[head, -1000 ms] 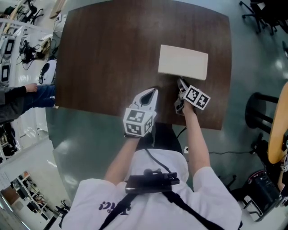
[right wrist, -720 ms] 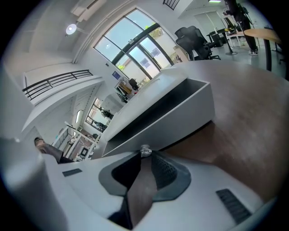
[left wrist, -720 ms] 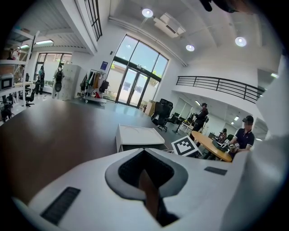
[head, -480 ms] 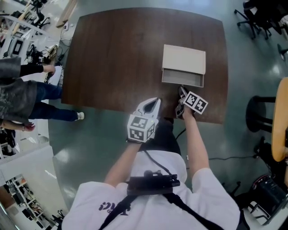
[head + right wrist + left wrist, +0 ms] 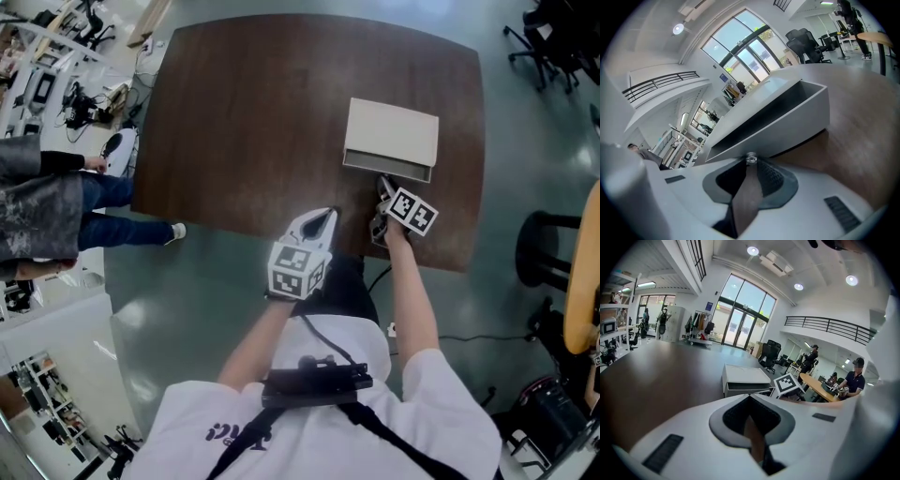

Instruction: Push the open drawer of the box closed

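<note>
Right gripper (image 5: 382,185) jaws pinch drawer (image 5: 389,169) knob (image 5: 751,158); skewed push may jam drawer or shove box (image 5: 394,131). Left gripper (image 5: 325,213) jaws together.

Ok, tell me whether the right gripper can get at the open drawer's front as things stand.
Likely yes: the right gripper sits closed on the knob of the drawer front, nothing stands between, and the left gripper is well clear.

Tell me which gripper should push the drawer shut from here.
Right. The right gripper is at the drawer front, its tips on the knob. The left gripper hangs back near the table edge, apart from the box.
</note>
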Motion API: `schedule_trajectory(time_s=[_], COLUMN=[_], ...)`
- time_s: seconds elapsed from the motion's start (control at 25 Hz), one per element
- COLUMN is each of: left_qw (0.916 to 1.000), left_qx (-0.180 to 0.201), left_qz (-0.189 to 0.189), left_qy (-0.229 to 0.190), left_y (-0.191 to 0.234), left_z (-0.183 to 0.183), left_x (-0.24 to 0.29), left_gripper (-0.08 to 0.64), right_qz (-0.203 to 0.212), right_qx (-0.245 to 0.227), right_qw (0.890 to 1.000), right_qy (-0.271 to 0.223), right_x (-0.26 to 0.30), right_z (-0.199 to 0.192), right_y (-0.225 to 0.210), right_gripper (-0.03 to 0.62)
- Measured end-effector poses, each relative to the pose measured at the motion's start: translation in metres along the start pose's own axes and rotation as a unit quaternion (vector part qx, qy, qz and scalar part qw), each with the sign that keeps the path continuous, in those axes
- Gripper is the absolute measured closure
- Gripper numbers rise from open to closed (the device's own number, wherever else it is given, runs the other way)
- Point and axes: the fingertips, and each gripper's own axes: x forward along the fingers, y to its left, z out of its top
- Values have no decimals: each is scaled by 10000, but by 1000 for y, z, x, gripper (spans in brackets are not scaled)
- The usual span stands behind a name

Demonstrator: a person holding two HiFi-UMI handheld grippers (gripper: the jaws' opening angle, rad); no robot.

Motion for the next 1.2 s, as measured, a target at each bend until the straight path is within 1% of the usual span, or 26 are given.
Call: schedule_trajectory(time_s=[0.12, 0.28, 0.48, 0.6, 0.68, 0.72, 0.96, 1.08, 1.2], left_qw=[10000, 9999, 9999, 9997, 9996, 9997, 9998, 9999, 9998], left_qx=[-57, -61, -75, -150, -159, -142, -79, -13, -12], left_qz=[35, 25, 27, 54, 41, 24, -53, -129, -203], left_qy=[51, 87, 146, 195, 211, 217, 180, 95, -7], left_y=[7, 11, 19, 24, 22, 20, 9, 5, 1], left_z=[7, 22, 29, 23, 21, 21, 19, 19, 15], left_x=[16, 43, 65, 70, 72, 72, 60, 50, 32], left_gripper=[551, 551, 551, 551, 551, 551, 552, 551, 551], right_qz=[40, 39, 244, 284, 208, 169, -2, -83, -95], right_qx=[-88, -388, -621, -917, -1036, -1030, -870, -927, -1075], right_qw=[9999, 9991, 9975, 9947, 9932, 9932, 9950, 9952, 9941], right_qy=[54, 173, 222, 376, 480, 511, 488, 298, 86], right_x=[14, 30, 35, 36, 35, 33, 11, -8, -35], right_z=[16, 34, 36, 31, 28, 27, 17, 15, 8], right_y=[4, 6, 10, 13, 9, 6, -4, 2, 17], right_gripper=[517, 517, 517, 514, 439, 418, 413, 414, 414])
